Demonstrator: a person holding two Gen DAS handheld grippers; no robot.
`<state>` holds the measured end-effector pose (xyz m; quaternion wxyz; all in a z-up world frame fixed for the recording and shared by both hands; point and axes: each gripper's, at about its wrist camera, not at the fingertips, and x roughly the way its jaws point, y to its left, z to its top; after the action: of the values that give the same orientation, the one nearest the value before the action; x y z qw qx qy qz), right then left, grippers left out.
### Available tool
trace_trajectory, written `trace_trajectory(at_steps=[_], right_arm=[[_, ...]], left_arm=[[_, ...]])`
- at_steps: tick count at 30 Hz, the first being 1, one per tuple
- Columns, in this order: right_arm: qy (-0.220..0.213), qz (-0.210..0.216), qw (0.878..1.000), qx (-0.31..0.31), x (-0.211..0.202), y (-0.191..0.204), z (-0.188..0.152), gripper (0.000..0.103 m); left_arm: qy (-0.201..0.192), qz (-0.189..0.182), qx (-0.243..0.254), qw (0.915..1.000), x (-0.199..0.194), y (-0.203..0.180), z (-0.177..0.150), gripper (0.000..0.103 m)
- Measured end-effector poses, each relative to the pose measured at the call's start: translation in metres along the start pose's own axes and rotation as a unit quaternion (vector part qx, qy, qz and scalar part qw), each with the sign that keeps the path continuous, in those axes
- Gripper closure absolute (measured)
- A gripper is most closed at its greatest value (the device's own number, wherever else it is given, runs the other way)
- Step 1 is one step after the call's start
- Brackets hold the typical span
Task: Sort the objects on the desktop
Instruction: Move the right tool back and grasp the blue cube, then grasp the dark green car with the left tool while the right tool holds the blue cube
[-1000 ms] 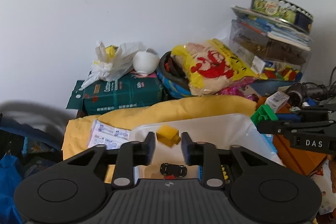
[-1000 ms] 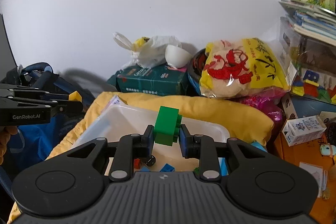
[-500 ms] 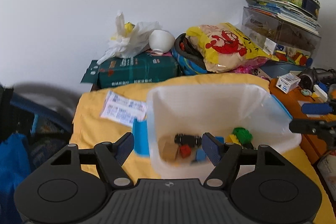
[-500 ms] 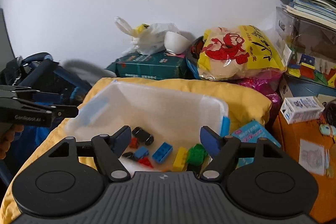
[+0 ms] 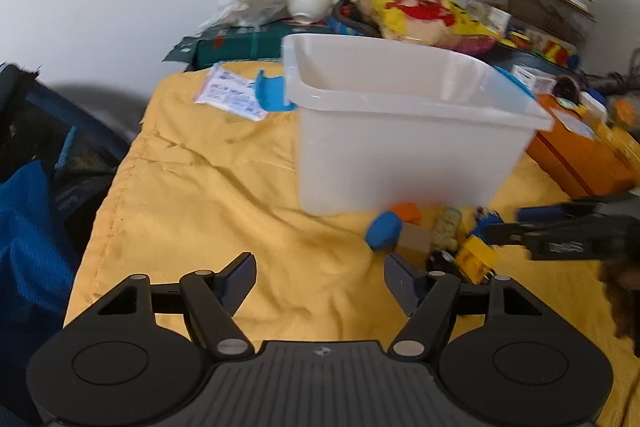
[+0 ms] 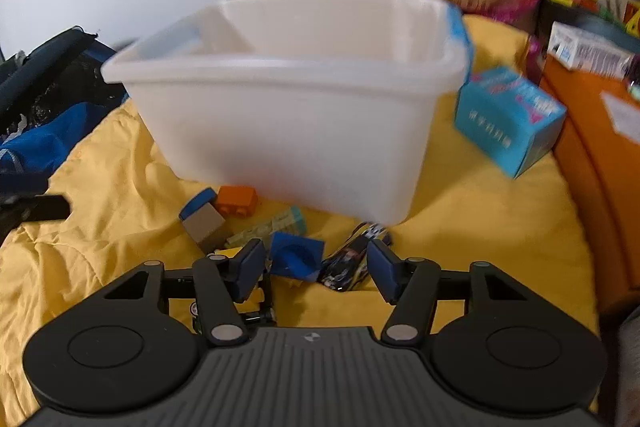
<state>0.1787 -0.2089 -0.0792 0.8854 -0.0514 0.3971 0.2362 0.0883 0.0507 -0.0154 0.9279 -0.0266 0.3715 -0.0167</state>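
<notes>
A white plastic bin stands on a yellow cloth; from this low angle its inside is hidden. In front of it lies a small pile of toys: an orange brick, a blue-and-tan block, a pale green brick, a blue piece and a black toy car. My right gripper is low over the pile, its jaws closing, with the blue piece and the car between them. My left gripper is open over bare cloth, left of the pile.
A teal carton lies right of the bin, beside an orange box. A blue bag hangs off the left edge. Bags, a green box and stacked tins crowd the wall behind. A leaflet lies on the cloth.
The left gripper let go of a yellow brick and the right of a green brick, both over the bin. Both then sank to the cloth in front of it, and the right jaws have narrowed.
</notes>
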Motion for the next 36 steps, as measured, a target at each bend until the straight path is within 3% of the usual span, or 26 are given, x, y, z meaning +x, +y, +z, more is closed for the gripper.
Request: trace_trajectory(at_steps=[3,5,6,16,23,27,30,34,36], right_arm=[[0.014,0.007,1.000,0.002,0.012,0.004,-0.007,0.049],[0.016,0.010,1.000,-0.004,0.014,0.007,-0.011,0.067],[0.018,0.011,1.000,-0.006,0.015,0.008,-0.012,0.068],[-0.031,0.006,0.999,0.017,-0.039,-0.016,-0.022,0.068],[-0.032,-0.010,0.999,0.037,-0.065,-0.037,-0.042,0.068],[-0.029,-0.015,0.998,0.051,-0.070,-0.046,-0.050,0.068],[-0.027,-0.015,0.998,0.056,-0.073,-0.049,-0.056,0.068],[-0.025,-0.010,0.998,0.055,-0.072,-0.047,-0.059,0.068],[-0.025,-0.007,0.998,0.055,-0.071,-0.044,-0.059,0.068]], left_arm=[[-0.005,-0.006,0.003,1.0000,-0.005,-0.002,-0.003,0.029],[-0.004,-0.011,0.000,0.9999,-0.004,-0.004,-0.007,0.029],[-0.003,-0.012,0.000,0.9999,-0.003,-0.006,-0.009,0.029],[0.016,-0.065,0.045,0.9967,0.032,-0.073,-0.026,0.029],[0.036,-0.063,0.040,0.9966,0.062,-0.102,-0.033,0.031],[0.036,-0.030,0.066,0.9967,0.073,-0.106,-0.031,0.051],[0.034,-0.008,0.051,0.9981,0.076,-0.098,-0.031,0.054],[0.040,-0.015,0.062,0.9972,0.083,-0.098,-0.033,0.054],[0.037,-0.023,0.067,0.9968,0.087,-0.098,-0.030,0.063]])
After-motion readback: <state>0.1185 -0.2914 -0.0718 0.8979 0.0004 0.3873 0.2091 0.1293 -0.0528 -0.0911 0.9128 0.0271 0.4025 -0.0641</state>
